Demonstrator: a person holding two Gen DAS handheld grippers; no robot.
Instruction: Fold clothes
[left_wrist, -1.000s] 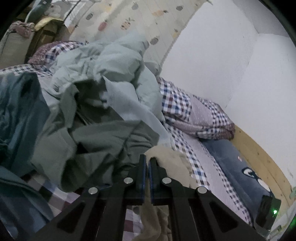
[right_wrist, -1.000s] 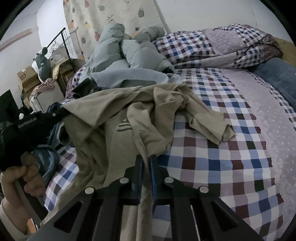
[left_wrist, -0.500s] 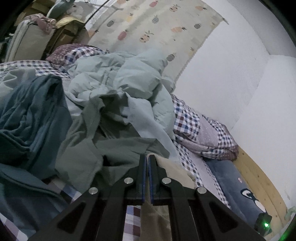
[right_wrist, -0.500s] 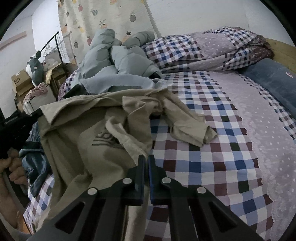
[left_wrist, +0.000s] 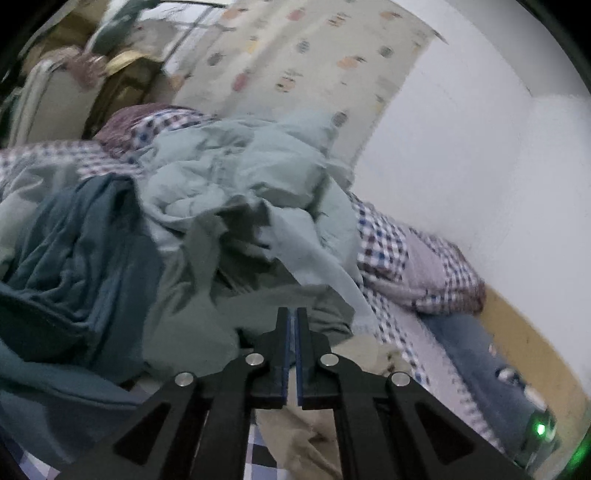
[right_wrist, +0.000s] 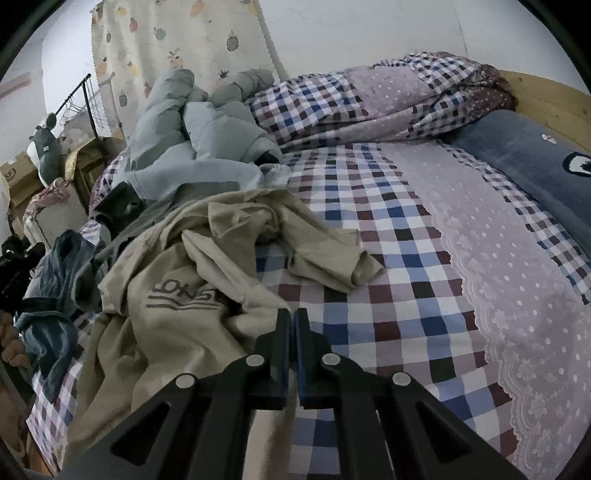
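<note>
A beige shirt (right_wrist: 173, 321) with a grey printed logo lies crumpled across the checked bed sheet (right_wrist: 399, 302), one sleeve (right_wrist: 332, 262) flat on the sheet. My right gripper (right_wrist: 293, 314) is shut at the shirt's near edge, with beige cloth in the slit between its fingers. My left gripper (left_wrist: 292, 314) is also shut, and the beige shirt (left_wrist: 295, 435) hangs below it. It faces a heap of grey-green clothes (left_wrist: 207, 306). In the right wrist view the left gripper (right_wrist: 16, 266) is only a dark shape at the left edge, above a hand (right_wrist: 11, 347).
A pale blue puffy jacket (right_wrist: 207, 136) and a dark teal garment (left_wrist: 74, 258) are piled at the bed's left. A rolled checked quilt (right_wrist: 388, 92) and a blue pillow (right_wrist: 528, 162) lie by the wooden headboard (right_wrist: 546, 103). Boxes and a rack (right_wrist: 74, 107) stand beyond the bed.
The beige shirt has sunk from being held up to lying on the sheet. The left gripper has drifted left, away from the right one. Both stay shut.
</note>
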